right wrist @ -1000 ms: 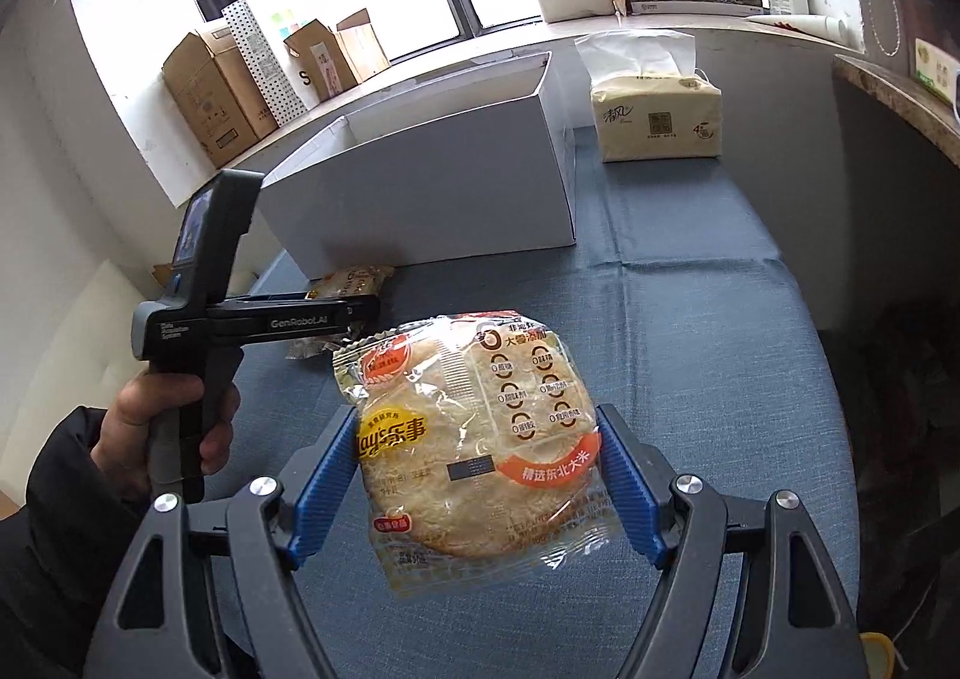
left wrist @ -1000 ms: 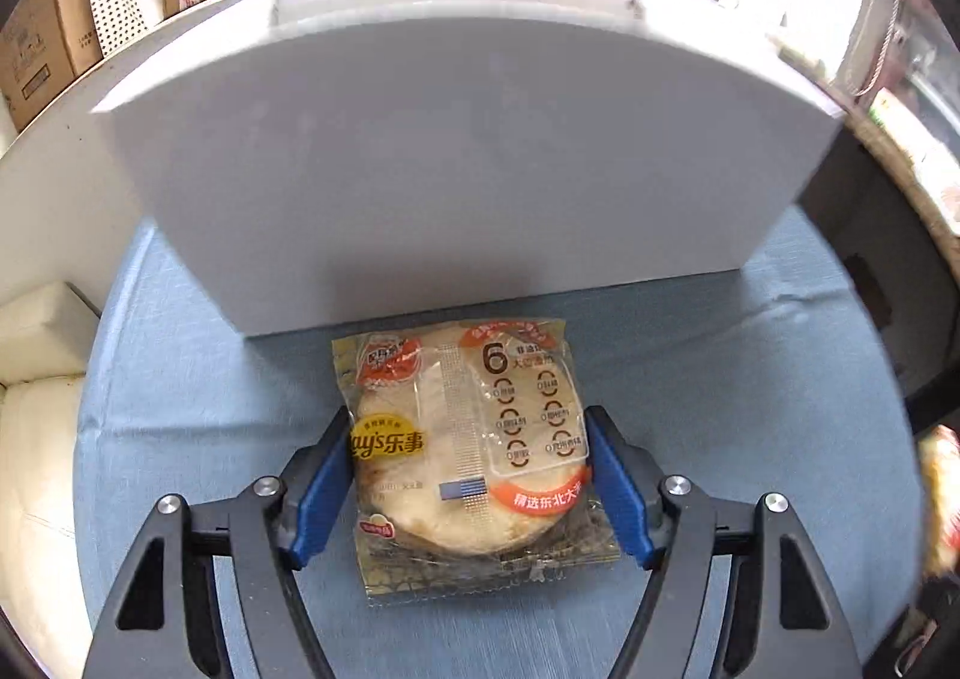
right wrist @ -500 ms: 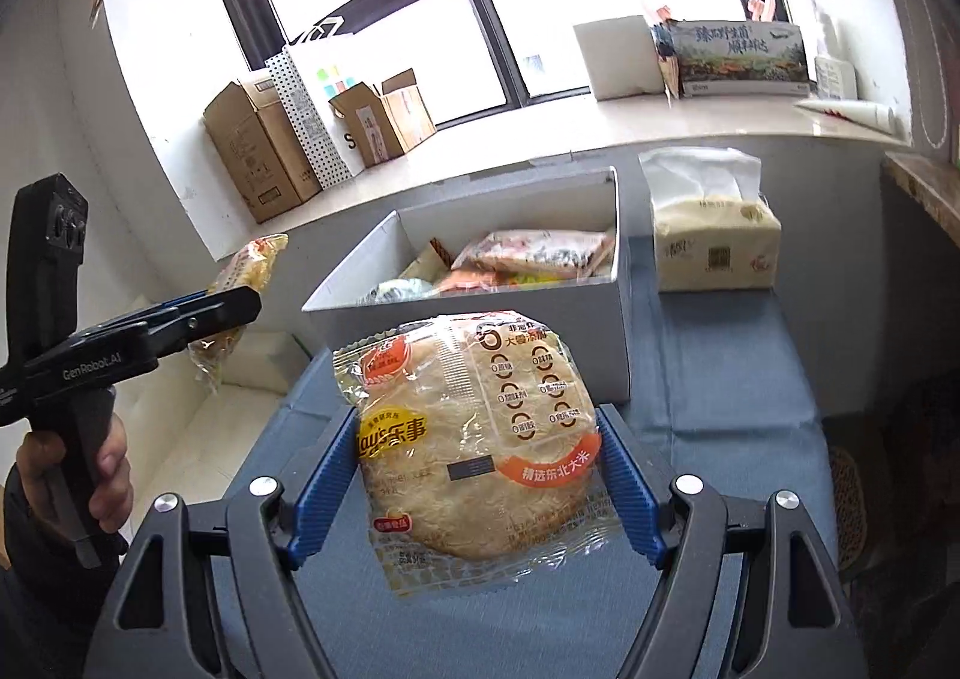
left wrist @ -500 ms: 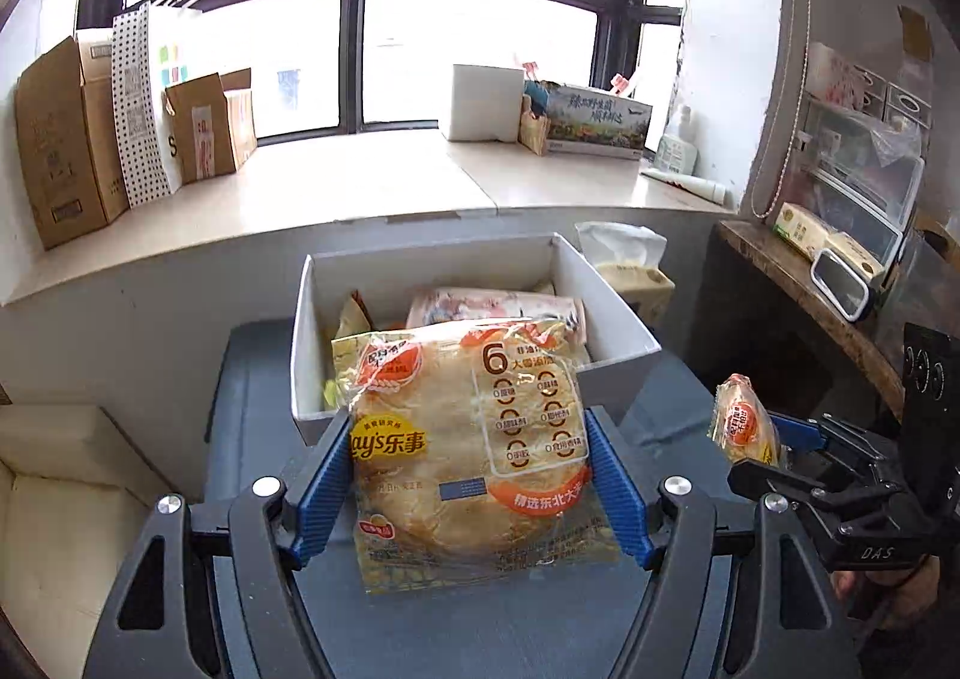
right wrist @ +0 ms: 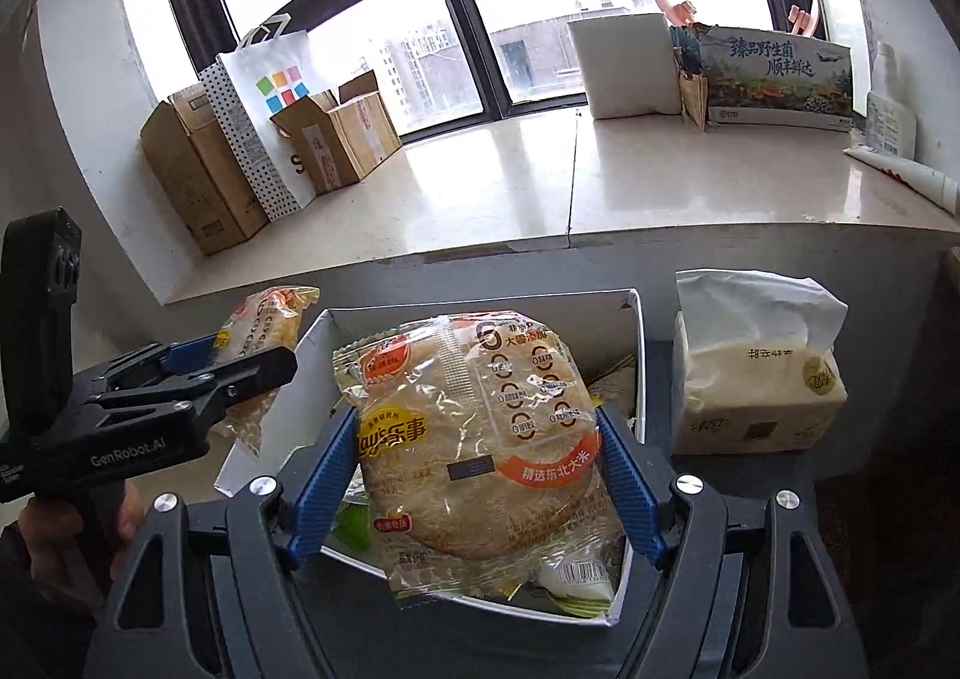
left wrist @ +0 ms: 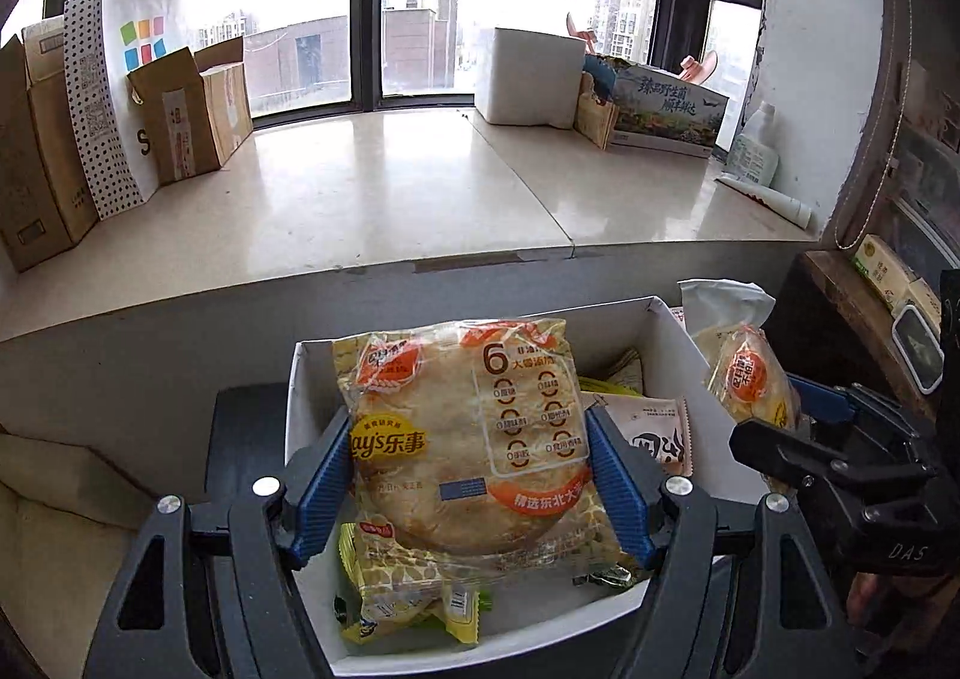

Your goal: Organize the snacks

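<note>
My left gripper (left wrist: pixel 468 475) is shut on a round rice-cracker packet (left wrist: pixel 474 439) and holds it above the open white box (left wrist: pixel 678 349). My right gripper (right wrist: pixel 480 475) is shut on a second, like packet (right wrist: pixel 480 439), also above the white box (right wrist: pixel 636 367). Each gripper shows in the other's view: the right one (left wrist: pixel 774 409) with its packet (left wrist: pixel 747 379) at the box's right side, the left one (right wrist: pixel 240 355) with its packet (right wrist: pixel 264 331) at the box's left side. Several snack packets (left wrist: pixel 654 433) lie inside the box.
A tissue pack (right wrist: pixel 756 373) stands right of the box on the blue cloth. Behind is a wide window ledge (left wrist: pixel 390 199) with cardboard boxes (left wrist: pixel 192 114), a dotted paper bag (left wrist: pixel 120 90), a white foam box (left wrist: pixel 528 78) and a printed carton (left wrist: pixel 666 108).
Both grippers rose from the table with their packets and moved forward over the box, coming closer to each other at its two sides.
</note>
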Action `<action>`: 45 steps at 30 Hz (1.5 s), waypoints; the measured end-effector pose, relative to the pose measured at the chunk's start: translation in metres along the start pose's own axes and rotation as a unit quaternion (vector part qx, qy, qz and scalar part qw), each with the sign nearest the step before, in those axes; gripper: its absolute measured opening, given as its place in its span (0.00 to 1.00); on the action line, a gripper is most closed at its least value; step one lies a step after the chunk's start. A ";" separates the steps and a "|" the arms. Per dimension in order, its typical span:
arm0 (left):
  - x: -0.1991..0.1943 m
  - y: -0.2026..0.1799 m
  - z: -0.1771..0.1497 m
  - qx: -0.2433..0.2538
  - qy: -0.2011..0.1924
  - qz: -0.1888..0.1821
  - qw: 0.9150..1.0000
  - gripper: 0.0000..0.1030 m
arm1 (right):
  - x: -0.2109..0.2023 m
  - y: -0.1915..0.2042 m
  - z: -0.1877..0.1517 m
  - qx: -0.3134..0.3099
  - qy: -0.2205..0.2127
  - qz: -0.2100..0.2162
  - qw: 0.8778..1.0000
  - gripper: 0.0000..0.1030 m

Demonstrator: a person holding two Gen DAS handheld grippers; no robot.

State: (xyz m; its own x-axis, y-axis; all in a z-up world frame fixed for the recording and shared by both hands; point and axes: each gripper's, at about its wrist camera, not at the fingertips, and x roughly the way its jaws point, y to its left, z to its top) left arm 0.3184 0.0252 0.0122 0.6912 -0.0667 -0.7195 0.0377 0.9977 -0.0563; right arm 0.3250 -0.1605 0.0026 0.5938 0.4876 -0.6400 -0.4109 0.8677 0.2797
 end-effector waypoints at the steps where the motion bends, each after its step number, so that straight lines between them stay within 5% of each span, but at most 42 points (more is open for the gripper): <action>1: 0.006 0.002 0.000 0.002 0.003 0.007 1.000 0.80 | 0.004 0.001 0.001 -0.005 -0.001 -0.014 1.000 0.83; 2: 0.011 0.006 -0.001 -0.001 0.006 0.005 1.000 0.96 | 0.007 0.001 0.001 -0.008 -0.006 -0.023 1.000 0.86; 3: 0.016 0.011 -0.003 -0.008 0.015 -0.004 1.000 1.00 | 0.009 0.001 0.001 -0.008 -0.007 -0.027 1.000 0.90; 8: 0.008 0.023 -0.023 -0.032 -0.001 -0.033 0.999 1.00 | 0.009 -0.003 -0.008 0.002 -0.009 0.017 1.000 1.00; 15: -0.022 0.014 -0.036 -0.005 -0.033 -0.004 0.999 1.00 | -0.001 0.008 -0.019 -0.031 -0.022 -0.013 0.999 1.00; 22: -0.110 0.003 -0.076 0.003 -0.131 0.016 0.991 1.00 | -0.054 0.040 -0.036 -0.090 -0.081 -0.050 0.991 1.00; 28: -0.166 0.001 -0.114 -0.027 -0.123 -0.004 0.992 1.00 | -0.110 0.065 -0.058 -0.094 -0.109 -0.046 0.988 1.00; 36: -0.205 -0.011 -0.165 -0.051 -0.112 -0.007 0.992 1.00 | -0.169 0.099 -0.107 -0.114 -0.112 -0.094 0.983 1.00; 41: -0.223 -0.028 -0.192 -0.050 -0.098 -0.003 0.994 1.00 | -0.182 0.100 -0.148 -0.092 -0.072 -0.046 0.992 1.00; 45: -0.231 -0.040 -0.209 -0.055 -0.087 -0.015 0.995 1.00 | -0.193 0.094 -0.174 -0.067 -0.072 -0.053 0.994 1.00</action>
State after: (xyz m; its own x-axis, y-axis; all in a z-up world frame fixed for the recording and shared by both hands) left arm 0.0065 -0.0018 0.0360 0.8052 -0.0838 -0.5870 -0.0128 0.9873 -0.1586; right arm 0.0515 -0.1902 0.0278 0.7274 0.4110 -0.5494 -0.4236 0.8990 0.1117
